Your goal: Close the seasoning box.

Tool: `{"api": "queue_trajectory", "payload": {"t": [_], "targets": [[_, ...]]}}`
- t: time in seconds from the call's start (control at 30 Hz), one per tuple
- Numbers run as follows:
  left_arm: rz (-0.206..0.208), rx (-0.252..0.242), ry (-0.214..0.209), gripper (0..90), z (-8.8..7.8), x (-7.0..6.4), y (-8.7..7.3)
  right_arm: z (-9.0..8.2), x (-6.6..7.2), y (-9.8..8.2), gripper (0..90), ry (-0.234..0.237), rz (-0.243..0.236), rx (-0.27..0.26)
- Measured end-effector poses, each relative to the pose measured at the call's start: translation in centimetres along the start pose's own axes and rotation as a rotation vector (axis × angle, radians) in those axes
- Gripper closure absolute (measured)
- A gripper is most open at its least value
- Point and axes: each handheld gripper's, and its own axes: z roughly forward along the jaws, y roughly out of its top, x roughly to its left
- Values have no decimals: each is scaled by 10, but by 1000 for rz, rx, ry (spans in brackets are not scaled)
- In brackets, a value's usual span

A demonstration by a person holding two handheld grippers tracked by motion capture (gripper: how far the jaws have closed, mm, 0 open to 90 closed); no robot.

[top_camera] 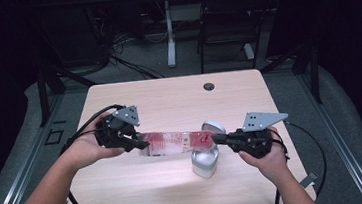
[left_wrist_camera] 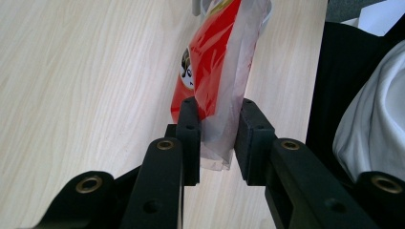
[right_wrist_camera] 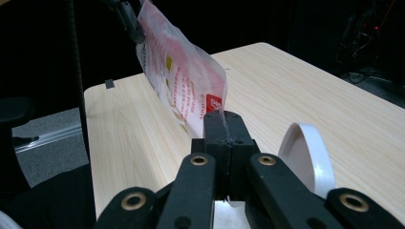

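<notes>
- The table (top_camera: 168,90) is carrying the whole scene, with a white canister (top_camera: 205,163) standing near its front edge, lid (top_camera: 213,127) flipped up behind the mouth
- The red-and-clear packet (top_camera: 175,142) is hanging stretched between the two tongs, its long axis running nearly level from left to right across the table, its right end sitting just above the canister's open mouth
- The left gripper (top_camera: 142,144) is clamping the packet's left end; in the left gripper view its jaws are standing partway apart with the bag's sealed end (left_wrist_camera: 215,143) squeezed between the pads, so it is holding the packet
- The right gripper (top_camera: 218,138) is pinching the opposite end; in the right gripper view its jaws are pressed flat together on a thin corner of film (right_wrist_camera: 217,107), so it is gripping the packet too
- The right hand (top_camera: 267,156) is the one nearer the canister, so any tipping of the contents looks to turn on that end dropping over the mouth
- Both forearms are coming in from the near edge, wrists turned inward so the tongs are pointing at each other
</notes>
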Motion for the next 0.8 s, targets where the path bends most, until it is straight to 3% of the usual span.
{"api": "queue_trajectory", "payload": {"t": [0.8], "targets": [[-64, -47, -33, 741, 13, 0, -37, 15, 9, 15, 900, 29, -36, 13]]}}
